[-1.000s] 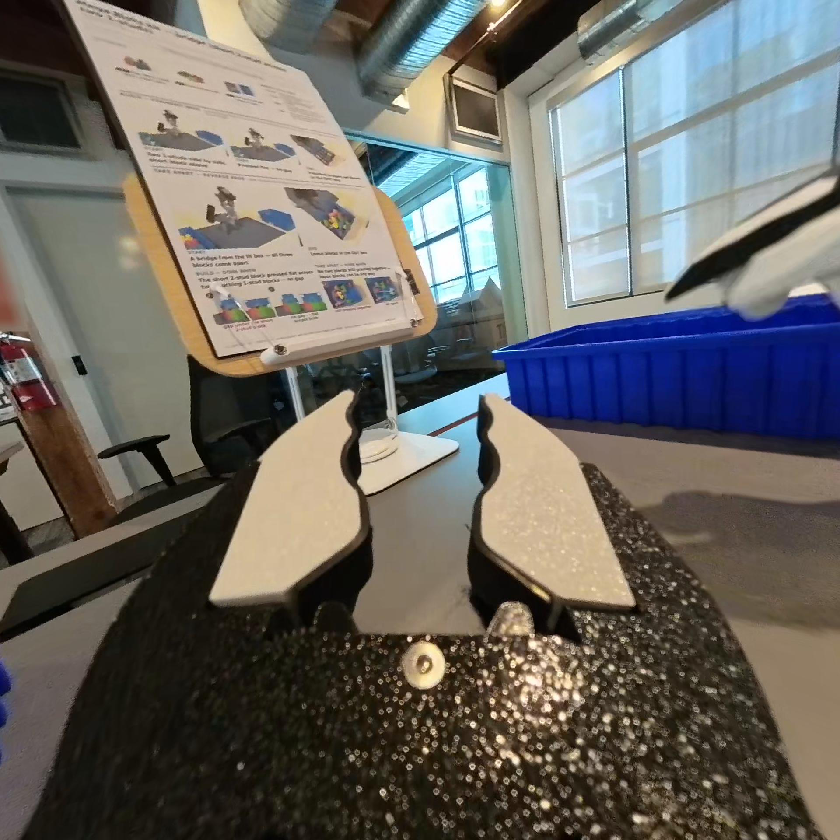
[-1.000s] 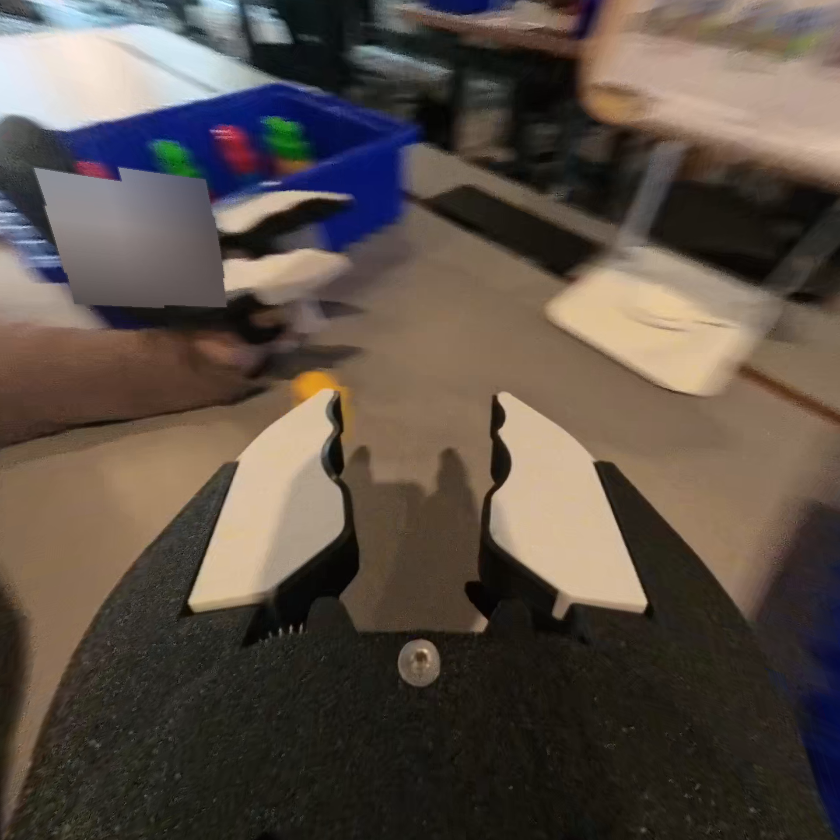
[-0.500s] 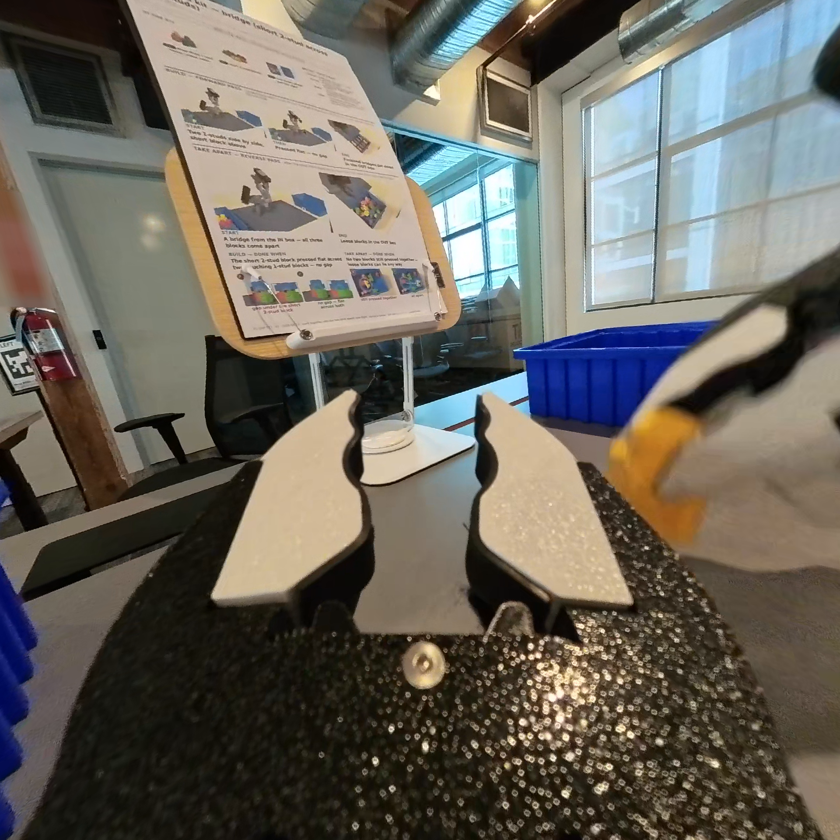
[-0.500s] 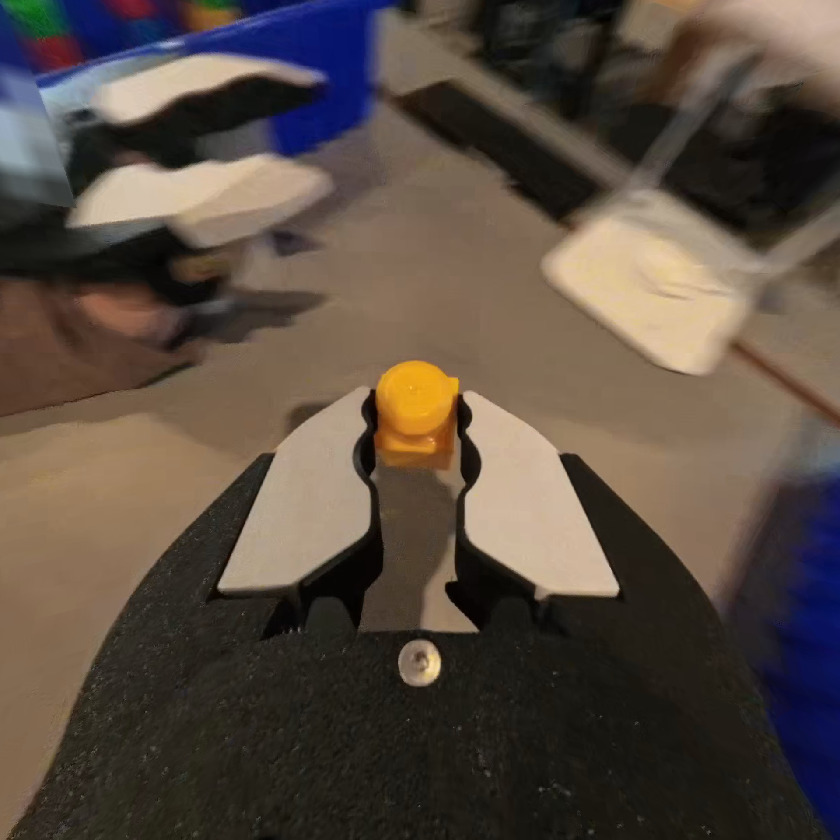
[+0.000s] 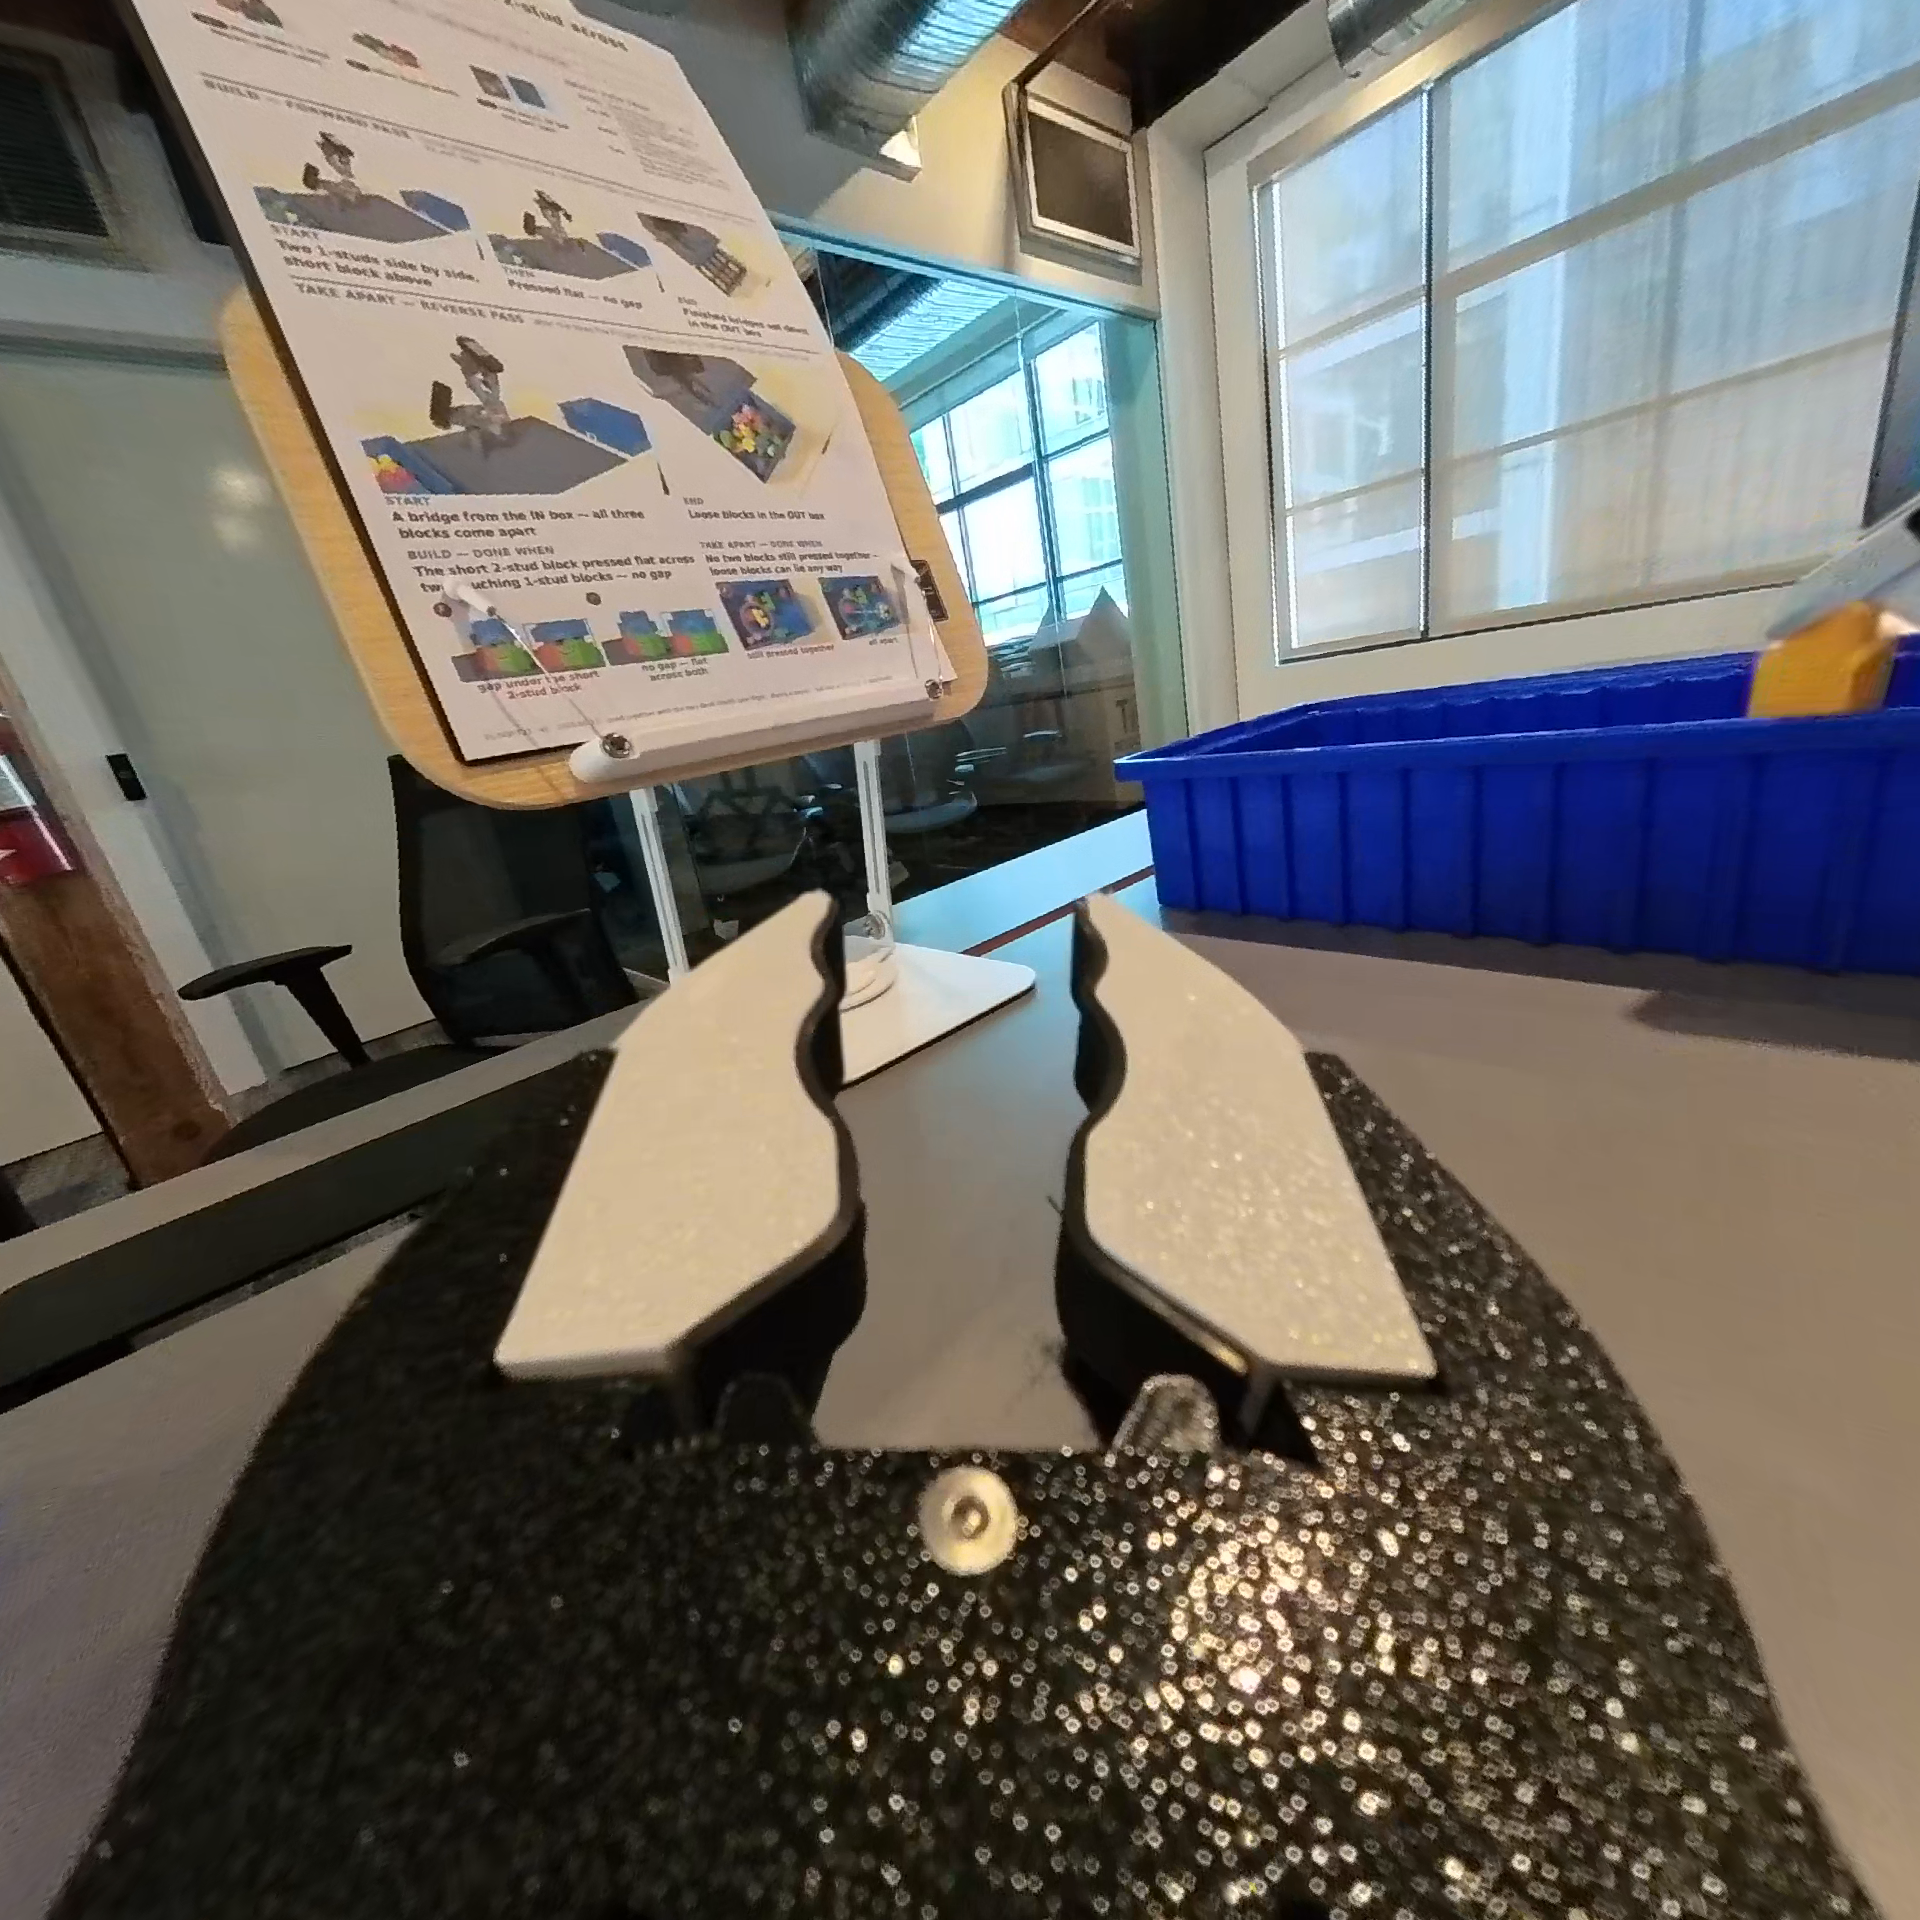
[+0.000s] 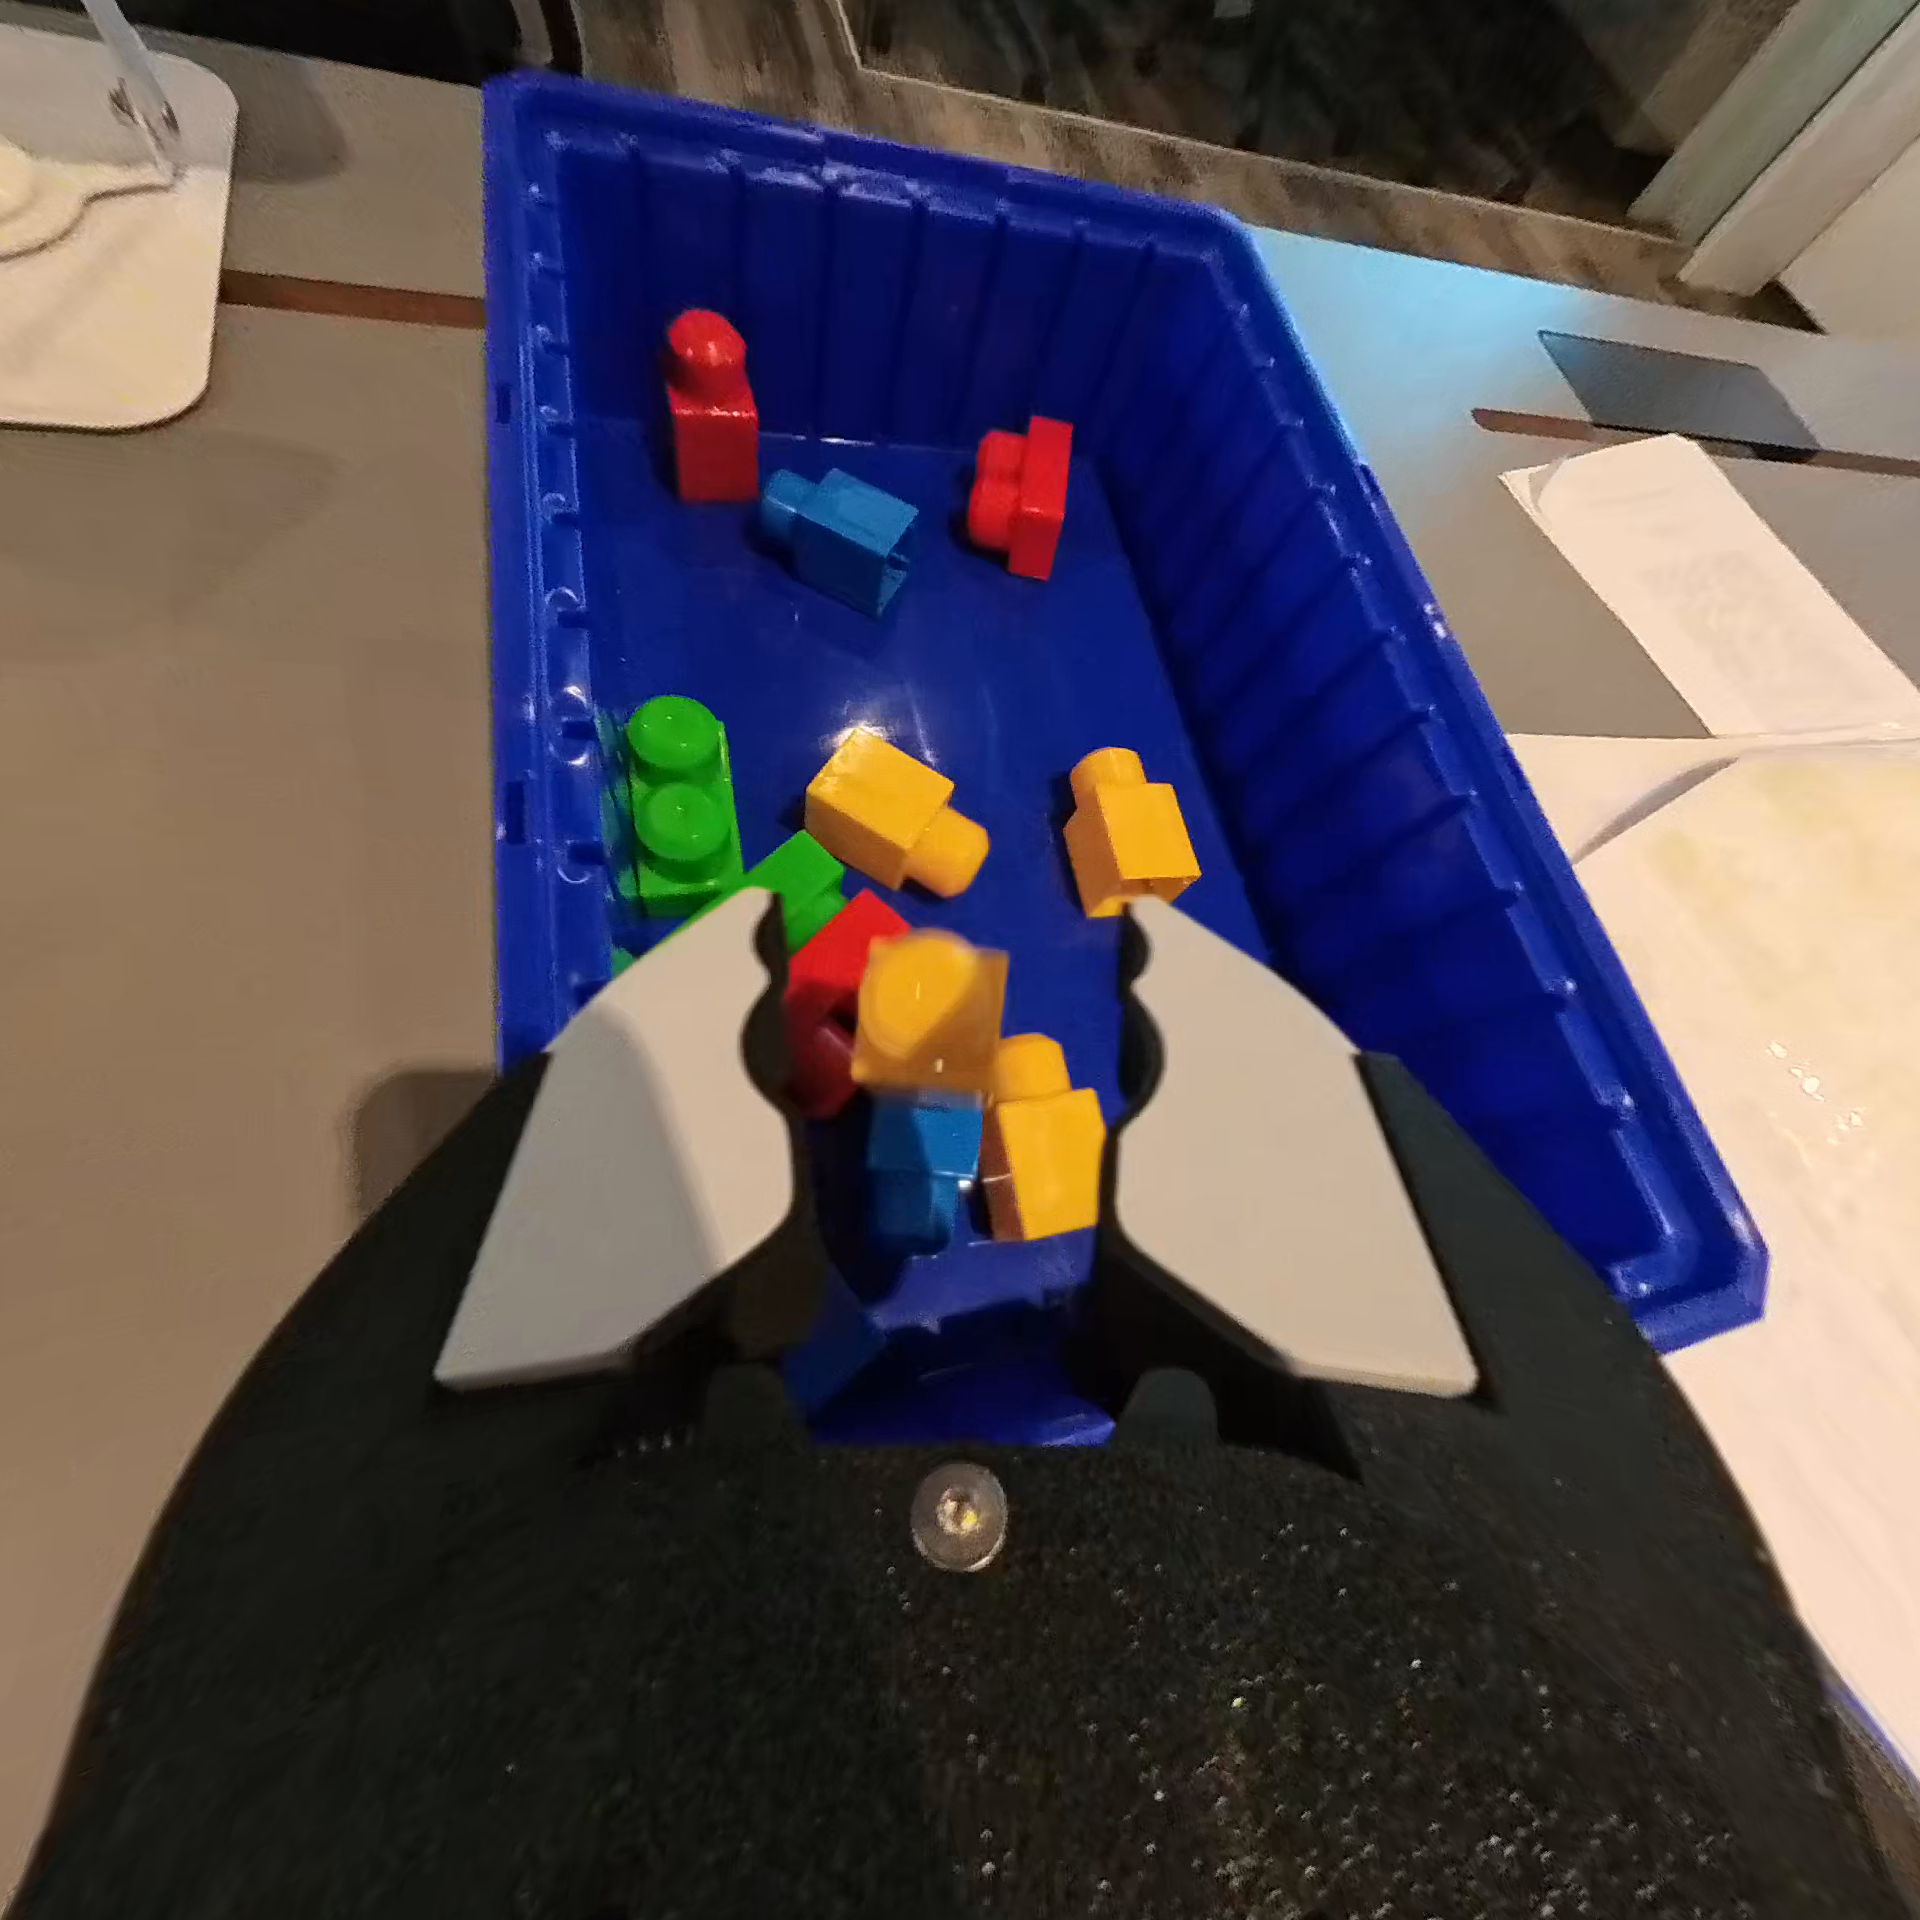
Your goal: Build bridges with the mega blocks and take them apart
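My right gripper point(image 6: 951, 914) hangs open over the blue bin point(image 6: 1455, 748). An orange one-stud block point(image 6: 930, 1013) is blurred in the gap between its jaws, touching neither finger. Below it in the bin lie loose blocks: red point(image 6: 712, 410), blue point(image 6: 842, 535), red point(image 6: 1023, 494), green point(image 6: 681, 800), yellow point(image 6: 894, 810), orange point(image 6: 1127, 831) and others. My left gripper point(image 5: 951, 920) is open and empty, low over the grey table point(image 5: 1558, 1143). In the left wrist view the bin point(image 5: 1507, 831) is at the right, with the orange block point(image 5: 1829, 665) above its rim.
An instruction sheet on a wooden board point(image 5: 582, 416) stands on a white base point(image 5: 935, 997) ahead of my left gripper; the base also shows in the right wrist view point(image 6: 94, 260). White papers point(image 6: 1714, 582) lie right of the bin. An office chair point(image 5: 468, 935) is beyond the table. My hands' fingertips stand some 40 cm from each other.
My right gripper shut on the orange block on the table, carried it over the blue bin and opened; the block is now loose between the jaws. My left gripper stayed open.
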Available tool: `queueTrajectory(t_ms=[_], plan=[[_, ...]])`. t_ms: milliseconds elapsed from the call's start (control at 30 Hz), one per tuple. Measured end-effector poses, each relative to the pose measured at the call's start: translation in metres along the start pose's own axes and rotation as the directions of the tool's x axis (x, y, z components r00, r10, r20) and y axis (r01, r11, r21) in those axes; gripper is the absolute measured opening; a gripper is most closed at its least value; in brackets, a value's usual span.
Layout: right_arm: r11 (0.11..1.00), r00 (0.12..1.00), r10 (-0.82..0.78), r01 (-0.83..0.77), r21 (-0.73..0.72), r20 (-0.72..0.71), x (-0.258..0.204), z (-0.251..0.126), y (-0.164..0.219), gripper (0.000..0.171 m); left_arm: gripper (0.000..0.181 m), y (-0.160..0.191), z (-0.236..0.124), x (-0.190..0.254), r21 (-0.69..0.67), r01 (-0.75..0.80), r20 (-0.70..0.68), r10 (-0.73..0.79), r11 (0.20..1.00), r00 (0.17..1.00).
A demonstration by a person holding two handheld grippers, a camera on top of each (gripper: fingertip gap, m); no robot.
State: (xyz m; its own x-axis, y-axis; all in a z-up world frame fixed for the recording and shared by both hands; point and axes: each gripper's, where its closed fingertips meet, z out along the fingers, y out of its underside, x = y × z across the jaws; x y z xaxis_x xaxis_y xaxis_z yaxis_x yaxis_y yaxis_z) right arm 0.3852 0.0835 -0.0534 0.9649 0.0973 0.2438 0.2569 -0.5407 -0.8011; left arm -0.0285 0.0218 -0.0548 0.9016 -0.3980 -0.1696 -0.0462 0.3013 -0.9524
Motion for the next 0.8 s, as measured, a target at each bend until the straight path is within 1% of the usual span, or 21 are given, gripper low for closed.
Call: queueTrajectory(t_ms=[33,67,133,233,267,300,367,467,567,633,700,800], plan=[[1.000,1.000,0.003,-0.003,0.007,0.011,-0.004,0.000,-0.001,0.068,0.041,0.000,0.000,0.000,-0.002,0.003,0.000,-0.003,1.000,1.000],[0.999,1.000,-0.001,0.000,0.037,0.031,-0.011,-0.002,-0.006,0.070,0.041,0.001,0.000,0.000,-0.004,0.006,-0.001,-0.006,1.000,1.000],[0.993,0.996,-0.047,0.039,0.111,0.072,-0.031,-0.009,-0.022,0.069,0.041,0.002,0.000,-0.001,-0.008,0.015,-0.001,-0.015,1.000,1.000],[0.967,0.974,-0.172,0.139,0.212,0.147,-0.074,-0.021,-0.049,0.065,0.041,0.002,0.001,-0.001,-0.011,0.023,-0.002,-0.023,1.000,1.000],[0.956,0.960,-0.207,0.158,0.245,0.186,-0.093,-0.025,-0.058,0.064,0.041,0.003,0.001,-0.001,-0.013,0.025,-0.002,-0.025,1.000,1.000],[0.943,0.936,-0.242,0.165,0.287,0.254,-0.117,-0.031,-0.068,0.063,0.041,0.003,0.001,-0.001,-0.014,0.026,-0.002,-0.026,1.000,1.000],[0.914,0.858,-0.314,0.157,0.374,0.407,-0.172,-0.047,-0.087,0.062,0.041,0.004,0.001,-0.002,-0.017,0.029,-0.002,-0.029,0.999,1.000],[0.859,0.675,-0.444,0.133,0.495,0.590,-0.255,-0.078,-0.116,0.058,0.041,0.004,0.002,-0.002,-0.020,0.033,-0.002,-0.033,0.999,0.999],[0.818,0.462,-0.555,0.151,0.556,0.692,-0.333,-0.106,-0.134,0.058,0.041,0.005,0.002,-0.001,-0.026,0.037,-0.007,-0.038,0.999,0.999],[0.776,0.315,-0.627,0.173,0.606,0.712,-0.383,-0.126,-0.144,0.056,0.041,0.007,0.003,-0.001,-0.034,0.040,-0.010,-0.040,0.999,0.999],[0.728,0.150,-0.684,0.197,0.657,0.714,-0.435,-0.149,-0.150,0.054,0.040,0.008,0.003,-0.001,-0.041,0.042,-0.013,-0.043,0.998,0.999],[0.642,-0.090,-0.723,0.280,0.714,0.685,-0.513,-0.179,-0.148,0.054,0.040,0.010,0.005,0.000,-0.049,0.043,-0.021,-0.044,0.998,0.999]])
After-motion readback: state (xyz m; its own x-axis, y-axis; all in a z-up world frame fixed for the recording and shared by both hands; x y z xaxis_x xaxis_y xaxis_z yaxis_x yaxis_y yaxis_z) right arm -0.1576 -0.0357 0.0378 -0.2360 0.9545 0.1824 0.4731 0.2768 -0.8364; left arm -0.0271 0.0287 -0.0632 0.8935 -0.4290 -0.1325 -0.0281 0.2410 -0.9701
